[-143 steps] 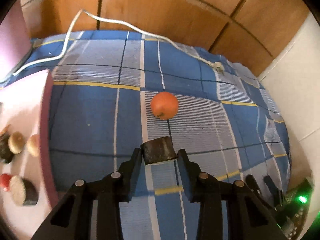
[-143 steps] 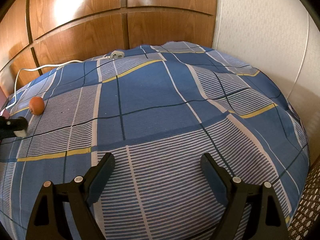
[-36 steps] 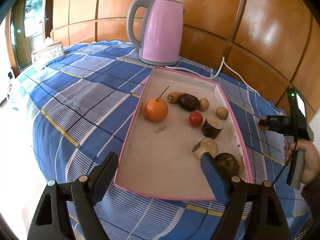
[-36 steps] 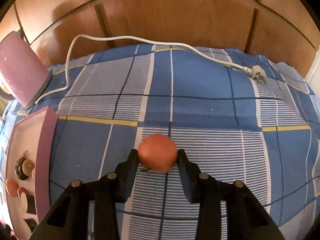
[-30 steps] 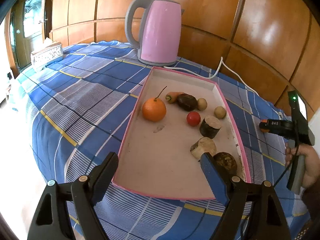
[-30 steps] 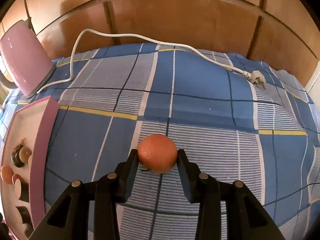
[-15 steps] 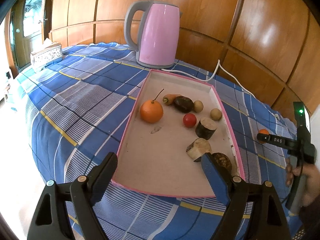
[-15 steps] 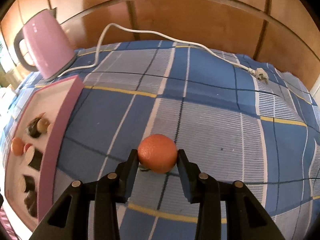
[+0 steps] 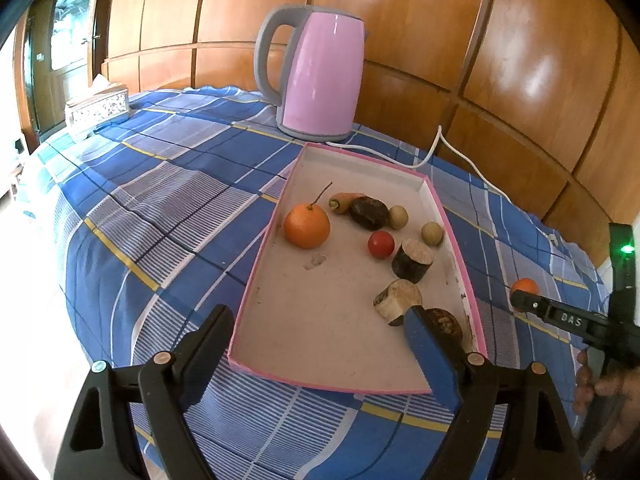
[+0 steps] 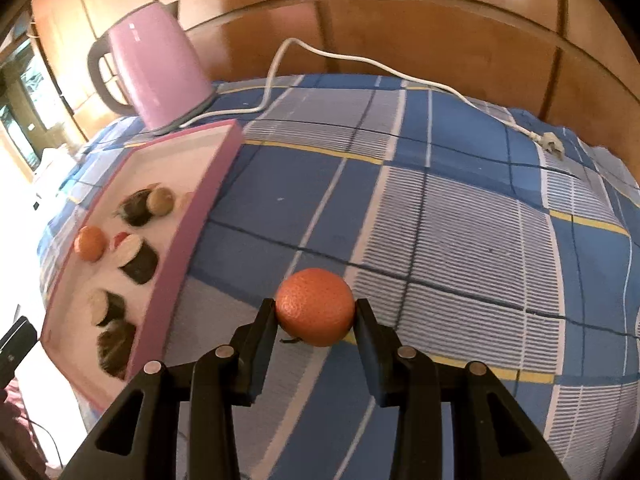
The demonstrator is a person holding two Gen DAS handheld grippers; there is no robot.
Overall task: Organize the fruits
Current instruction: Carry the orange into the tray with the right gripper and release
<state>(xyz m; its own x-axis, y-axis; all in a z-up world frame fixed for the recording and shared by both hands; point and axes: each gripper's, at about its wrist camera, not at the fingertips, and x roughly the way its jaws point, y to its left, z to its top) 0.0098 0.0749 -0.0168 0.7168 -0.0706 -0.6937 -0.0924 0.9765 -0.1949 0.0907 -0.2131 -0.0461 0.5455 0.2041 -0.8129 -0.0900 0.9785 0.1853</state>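
Two grippers are seen: the left gripper (image 9: 320, 344) is held wide open, empty, at the pink tray's (image 9: 452, 220) near edge; "DAS" is read on the right gripper (image 10: 315, 314), clamped on an orange (image 10: 315, 306) above the checked surface (image 10: 460, 220).

Our left wrist camera looks forward and down along its fingers from the near short end of the pink tray (image 9: 256, 280), with the kettle (image 9: 320, 76) straight ahead beyond the tray's far end. Our right wrist camera sits off the tray's long side, close above the checked cloth (image 10: 460, 216), facing the wooden wall (image 10: 400, 28); the tray (image 10: 188, 236) lies to the left of its fingers. Both views share the tray, the kettle (image 10: 156, 68) and its white cord (image 10: 360, 60).
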